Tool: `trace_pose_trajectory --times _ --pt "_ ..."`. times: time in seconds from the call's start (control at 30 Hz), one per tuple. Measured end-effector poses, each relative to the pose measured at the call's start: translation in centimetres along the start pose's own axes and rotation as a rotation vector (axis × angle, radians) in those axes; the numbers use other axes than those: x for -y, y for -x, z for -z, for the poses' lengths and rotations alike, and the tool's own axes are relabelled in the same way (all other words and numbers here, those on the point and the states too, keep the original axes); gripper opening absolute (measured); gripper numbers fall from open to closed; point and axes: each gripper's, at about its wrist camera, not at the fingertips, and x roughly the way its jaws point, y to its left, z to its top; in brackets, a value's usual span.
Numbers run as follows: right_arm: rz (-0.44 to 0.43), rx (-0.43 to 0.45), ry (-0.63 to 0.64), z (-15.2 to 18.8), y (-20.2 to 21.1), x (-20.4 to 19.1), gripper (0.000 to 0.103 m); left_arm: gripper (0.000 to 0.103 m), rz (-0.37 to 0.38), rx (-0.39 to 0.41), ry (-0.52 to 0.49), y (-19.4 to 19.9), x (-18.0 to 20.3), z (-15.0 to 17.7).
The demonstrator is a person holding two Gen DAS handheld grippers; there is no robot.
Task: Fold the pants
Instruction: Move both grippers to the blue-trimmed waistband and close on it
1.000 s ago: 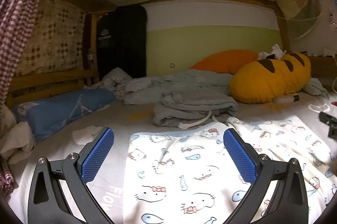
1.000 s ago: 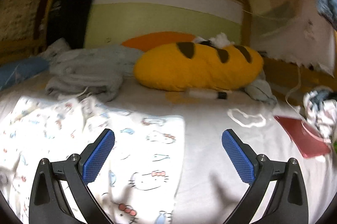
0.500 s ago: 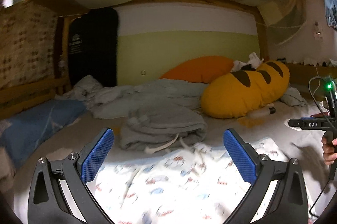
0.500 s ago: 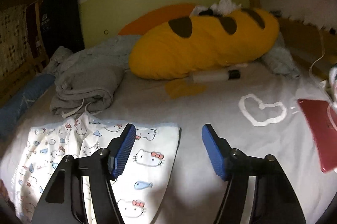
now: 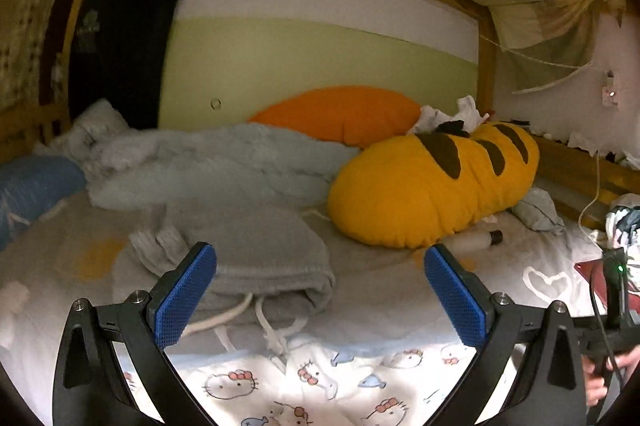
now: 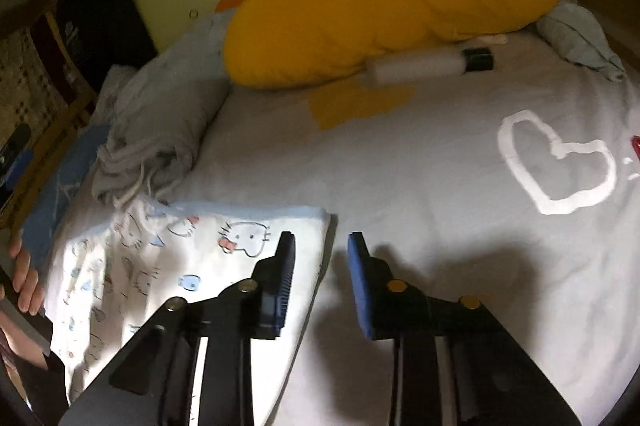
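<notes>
From your left wrist camera, your left claw is spread wide with nothing between its blue pads. It hangs over the near edge of the bed, which is covered in a pale grey sheet. The pants, white with a cartoon cat and fish print, lie flat on the sheet at the bottom of the view, below and between the pads. Just beyond them sits a folded grey garment with white drawstrings trailing onto the pants. Behind it is a heap of pale blue bedding. A yellow pillow with brown stripes lies to the right, with an orange pillow behind it. A white bottle with a dark cap rests on the sheet just in front of the yellow pillow. Your right hand shows at the lower right edge.

From your right wrist camera, your right claw is narrowed to a small gap but not fully shut, and grips nothing. Its left pad sits over the right edge of the pants, while its right pad is over bare sheet just beside them. A white heart outline is printed on the sheet to the right. Your left hand shows at the left edge, beside the pants.
</notes>
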Motion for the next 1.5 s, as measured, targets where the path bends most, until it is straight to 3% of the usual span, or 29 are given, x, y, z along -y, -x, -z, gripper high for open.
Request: trace_pose_trajectory --times 0.07,0.13,0.27,0.47,0.57,0.6,0.63,0.73,0.83,0.93,1.0,1.23,1.37,1.5 --pt "-0.007 -0.014 0.005 -0.1 -0.7 0.1 0.028 0.102 -0.012 -0.052 0.031 -1.5 -1.7 2.1" --pt "-0.039 -0.019 -0.020 -0.2 -1.3 0.6 0.028 0.087 0.007 -0.170 0.088 -3.7 -3.3 2.6" --pt "-0.105 -0.049 -0.088 -0.1 -2.9 1.8 0.028 0.085 0.094 -0.190 0.277 -3.9 -6.5 2.9" --pt "-0.240 -0.081 -0.165 0.6 -4.7 2.7 0.028 0.085 0.064 -0.201 0.222 -3.9 -5.7 3.2" --pt "-0.263 -0.074 -0.187 0.7 -4.8 2.8 0.026 0.085 0.067 -0.221 0.202 -4.4 -5.3 3.7" --pt "-0.252 -0.057 -0.202 0.8 -4.6 2.8 0.017 0.085 0.066 -0.228 0.195 -4.9 -5.4 3.7" --pt "-0.235 -0.034 -0.219 1.0 -4.3 2.8 0.000 0.085 0.067 -0.235 0.190 -5.2 -5.4 3.8" --pt "-0.107 0.035 -0.251 0.9 -2.8 2.9 0.000 0.085 0.074 -0.254 0.192 -6.1 -5.1 4.3" --pt "0.036 0.097 -0.162 0.3 -0.4 1.5 0.000 0.085 0.049 -0.285 0.161 -7.0 -4.9 4.8" --pt "0.244 0.153 -0.091 -0.5 1.7 0.1 0.000 0.085 0.065 -0.292 0.147 -7.1 -4.7 5.0" --pt "0.275 0.157 -0.079 -0.8 2.0 0.1 0.000 0.085 0.096 -0.297 0.144 -7.1 -4.3 5.1" --pt "0.287 0.001 -0.169 0.5 -1.8 3.7 0.000 0.084 0.230 -0.388 0.123 -9.3 -2.2 6.2" --pt "0.234 0.021 -0.205 0.8 -2.0 4.6 0.000 0.062 0.339 -0.505 0.112 -11.6 -0.6 7.7" --pt "0.148 0.031 -0.280 0.9 -2.3 6.1 0.000 0.029 0.318 -0.576 0.108 -12.7 -0.3 8.6"
